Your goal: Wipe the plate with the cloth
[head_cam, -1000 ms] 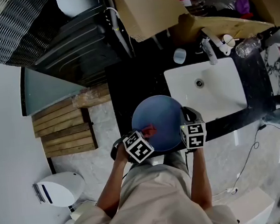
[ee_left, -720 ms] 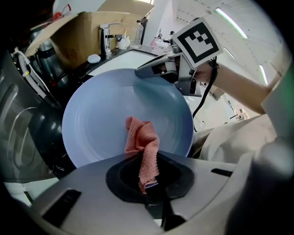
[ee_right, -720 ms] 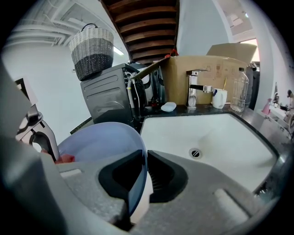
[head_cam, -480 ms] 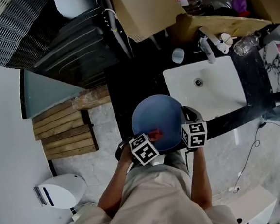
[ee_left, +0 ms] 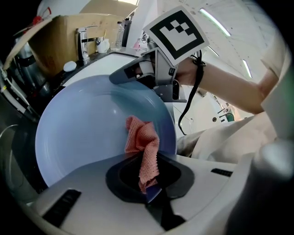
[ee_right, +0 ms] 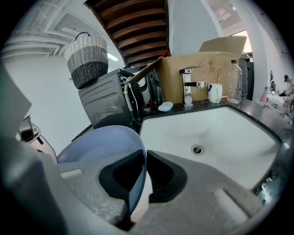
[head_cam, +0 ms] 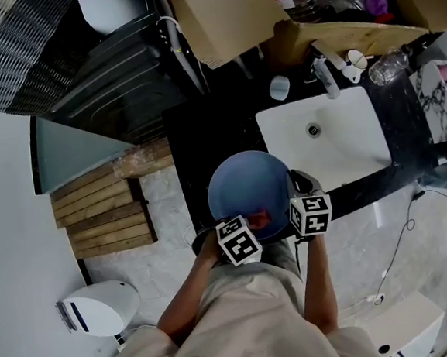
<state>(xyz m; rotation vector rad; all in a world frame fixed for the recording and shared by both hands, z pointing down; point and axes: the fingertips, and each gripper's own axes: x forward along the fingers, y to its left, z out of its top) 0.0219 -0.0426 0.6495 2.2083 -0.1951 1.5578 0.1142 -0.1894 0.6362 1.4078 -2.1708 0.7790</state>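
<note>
Head view: blue plate (head_cam: 243, 180) is held in the air over the front edge of the dark desk (head_cam: 196, 137), just left of the white sink (head_cam: 360, 142). Right tongs (head_cam: 292, 197) are on the plate's right rim. Left tongs (head_cam: 252, 219) are at its near rim with the red cloth (head_cam: 259, 212) on the plate face. The sink shows only its drain. A cardboard box (head_cam: 221, 15) stands at the back edge, contents not readable.

Left gripper view: left tongs (ee_left: 149, 183) are closed narrow on the tail of the cloth (ee_left: 143, 144). The bunched end lies against the plate's (ee_left: 82, 128) inner face, near its right side. The plate carries only the cloth. Right tongs (ee_left: 134, 75) bite the far rim.

Right gripper view: right tongs (ee_right: 140, 176) are clamped on the plate's (ee_right: 103, 142) thin rim, plate edge-on and tilted. The sink (ee_right: 234, 133) lies beyond. A faucet (ee_right: 188, 87), mug (ee_right: 214, 93) and bottle (ee_right: 234, 82) stand along the desk's back edge.

Handling, as a judgement: the plate looks stiff, smooth and likely slippery, possibly breakable, so the rim grip is the sensible hold and must stay firm. The cloth is light, soft and limp, best pinched by a corner so the loose bulk does the rubbing.
</note>
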